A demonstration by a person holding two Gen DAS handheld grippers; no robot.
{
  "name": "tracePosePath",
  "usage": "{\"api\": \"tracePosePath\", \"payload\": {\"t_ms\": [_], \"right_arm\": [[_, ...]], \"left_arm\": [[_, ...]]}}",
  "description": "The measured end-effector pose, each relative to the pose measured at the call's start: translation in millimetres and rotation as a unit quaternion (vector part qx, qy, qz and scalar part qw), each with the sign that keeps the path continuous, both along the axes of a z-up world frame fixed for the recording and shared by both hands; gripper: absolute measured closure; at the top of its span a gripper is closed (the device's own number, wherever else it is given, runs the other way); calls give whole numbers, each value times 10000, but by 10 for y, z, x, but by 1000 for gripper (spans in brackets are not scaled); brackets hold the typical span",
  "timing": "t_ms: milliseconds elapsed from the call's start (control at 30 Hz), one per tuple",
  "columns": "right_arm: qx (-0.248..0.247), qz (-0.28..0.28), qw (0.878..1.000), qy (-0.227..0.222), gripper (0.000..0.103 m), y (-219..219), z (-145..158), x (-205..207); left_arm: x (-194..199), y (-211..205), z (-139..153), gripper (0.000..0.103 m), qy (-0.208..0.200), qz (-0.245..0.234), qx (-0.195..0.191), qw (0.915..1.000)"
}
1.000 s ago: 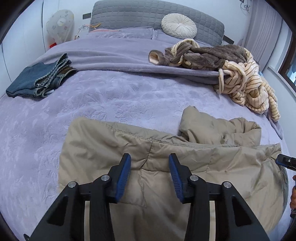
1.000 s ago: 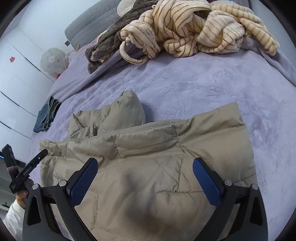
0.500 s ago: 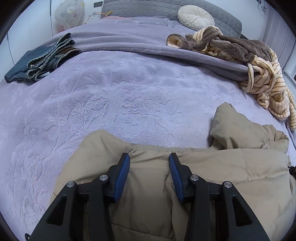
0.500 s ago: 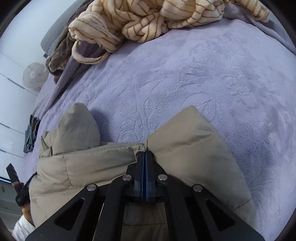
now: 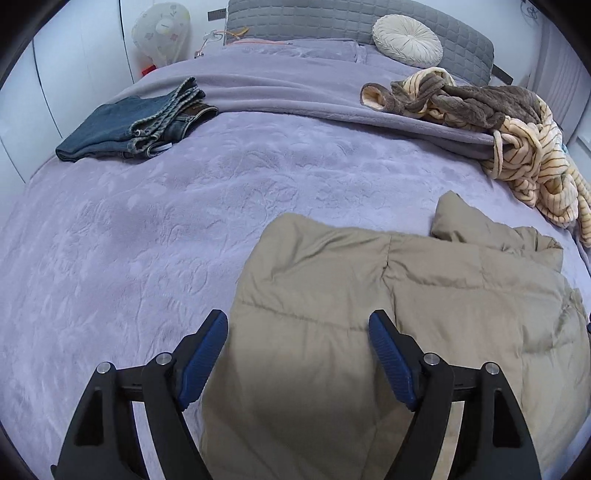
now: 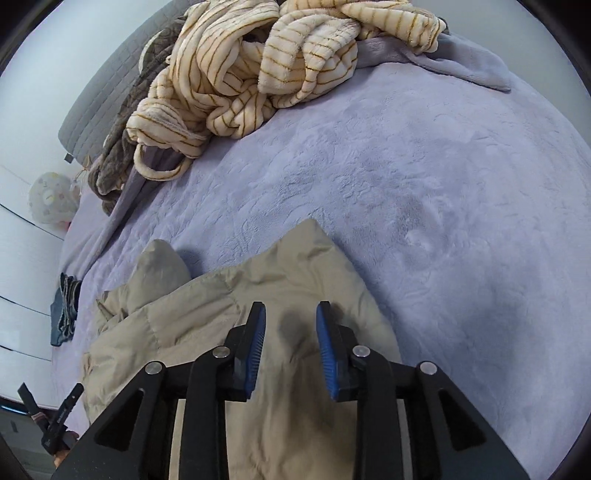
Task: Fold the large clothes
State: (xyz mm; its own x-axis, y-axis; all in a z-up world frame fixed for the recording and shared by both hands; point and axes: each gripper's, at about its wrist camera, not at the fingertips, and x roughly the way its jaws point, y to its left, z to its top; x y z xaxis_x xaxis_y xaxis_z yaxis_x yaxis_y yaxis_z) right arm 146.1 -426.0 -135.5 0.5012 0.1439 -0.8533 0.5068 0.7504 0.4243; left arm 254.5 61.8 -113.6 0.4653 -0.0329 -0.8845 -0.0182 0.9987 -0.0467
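— Looking at the room first: what carries everything?
— A bed under a lilac plush blanket, with a grey quilted headboard at the far end and a round cream cushion against it. A pale fan stands at the far left by white walls.
— Any boxes or baskets?
— I see none; clothes lie loose. Folded jeans sit far left, and a striped cream robe is tangled with a brown one far right.
— And the coat?
— The tan padded coat lies near, right of centre, one sleeve bunched at its far edge.
— The fingers?
— The left gripper has just been opening, fingers wide apart over the coat's left edge. The right gripper has just been opening too, fingers apart above the fabric, clamping nothing.
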Motion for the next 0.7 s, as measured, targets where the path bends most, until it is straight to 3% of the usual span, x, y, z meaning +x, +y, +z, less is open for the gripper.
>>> {"api": "tracePosePath", "payload": {"t_ms": [267, 300, 333, 467, 533, 700], "right_arm": [[335, 249, 9991, -53, 42, 396, 155, -531], [389, 239, 9989, -55, 37, 428, 163, -597], [451, 229, 9987, -53, 35, 459, 171, -674], [600, 163, 9981, 31, 34, 557, 170, -952], [659, 121, 9977, 76, 26, 589, 153, -1080], [861, 82, 9962, 113, 20, 685, 102, -1335]], "left_arm": [[-555, -69, 35, 23, 377, -96, -44, 9992], [-622, -79, 44, 18, 393, -102, -61, 9992], [-683, -85, 56, 0, 413, -94, -79, 9991], [-891, -124, 115, 0, 430, -112, -114, 9989], [-972, -134, 114, 0, 496, -121, -110, 9986], [-1137, -151, 68, 0, 703, -120, -171, 9973]]}}
